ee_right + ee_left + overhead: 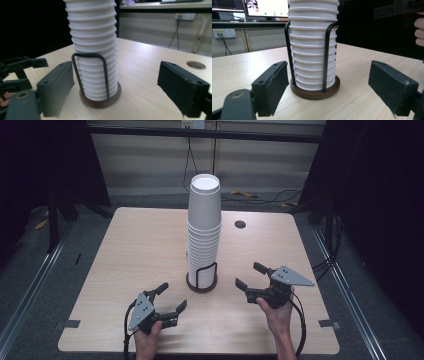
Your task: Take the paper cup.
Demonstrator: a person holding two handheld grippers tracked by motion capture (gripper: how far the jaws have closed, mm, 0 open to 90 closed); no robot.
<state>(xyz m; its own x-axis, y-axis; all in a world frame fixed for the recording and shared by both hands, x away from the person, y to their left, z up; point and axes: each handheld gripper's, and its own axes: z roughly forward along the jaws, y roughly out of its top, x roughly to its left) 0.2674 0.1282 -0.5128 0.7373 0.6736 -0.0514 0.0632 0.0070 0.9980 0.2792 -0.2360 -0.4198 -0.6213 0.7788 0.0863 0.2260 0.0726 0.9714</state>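
Both hand-held grippers spread: left (167, 301) 7 o'clock, right (249, 277) 4 o'clock | cup stack (204, 227) tall | a knock could topple it.

Even overhead light, dark surroundings, soft shadows, near claws blurred

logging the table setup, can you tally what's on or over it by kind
cup stack: 1 (single cups too tightly nested to count)
cup holder with wire loops: 1
handheld claws: 2, left claw, right claw, both open
table hole: 1
total: 5
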